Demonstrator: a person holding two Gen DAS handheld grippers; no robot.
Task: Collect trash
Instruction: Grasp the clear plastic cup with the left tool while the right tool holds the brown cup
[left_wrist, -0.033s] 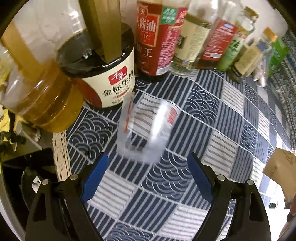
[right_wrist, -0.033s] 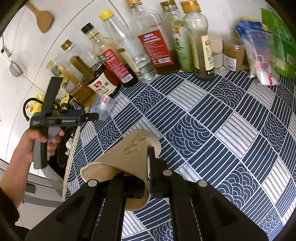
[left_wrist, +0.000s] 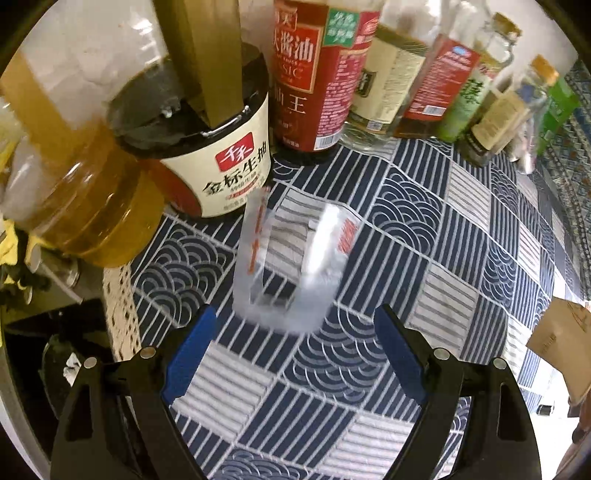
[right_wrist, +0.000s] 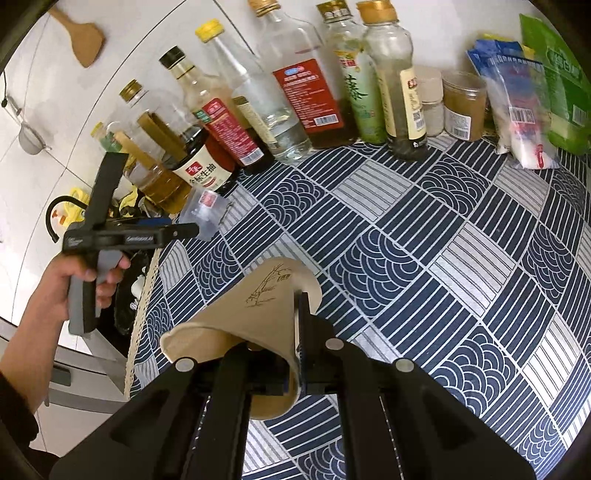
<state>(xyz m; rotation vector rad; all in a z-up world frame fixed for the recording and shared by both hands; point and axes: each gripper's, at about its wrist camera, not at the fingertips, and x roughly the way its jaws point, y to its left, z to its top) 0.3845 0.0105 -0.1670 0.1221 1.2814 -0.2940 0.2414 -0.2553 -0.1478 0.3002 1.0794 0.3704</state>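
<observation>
Left gripper (left_wrist: 291, 354): your blue fingers (left_wrist: 188, 354) stand wide apart with nothing between them, held over the patterned cloth (left_wrist: 424, 236) on the bench.
Clear wrapper (left_wrist: 291, 266): it lies on the cloth just ahead of your left fingertips, not touched by either of them; it is see-through with red print on both edges, and blurred in the left wrist view. From the right wrist view you see it as a small clear piece (right_wrist: 207, 210) at the tip of your left gripper (right_wrist: 184, 230), near the bench's left edge.
Soy sauce jug (left_wrist: 207, 147): it stands just behind the wrapper, beside a jug of yellow oil (left_wrist: 92, 206).
Right gripper (right_wrist: 295, 332): your fingers are closed on the wall of a tan paper cup (right_wrist: 258, 306), one finger inside it and one outside, so the cup is squashed and tilted above the cloth.
Paper cup from the left: only its edge (left_wrist: 561, 332) shows at the right rim of the left wrist view.
Your left hand (right_wrist: 85, 280): it grips the handle of the left gripper, off the bench's left edge.
Bottle row (right_wrist: 314, 96): bottles line the back wall, well apart from both grippers.
</observation>
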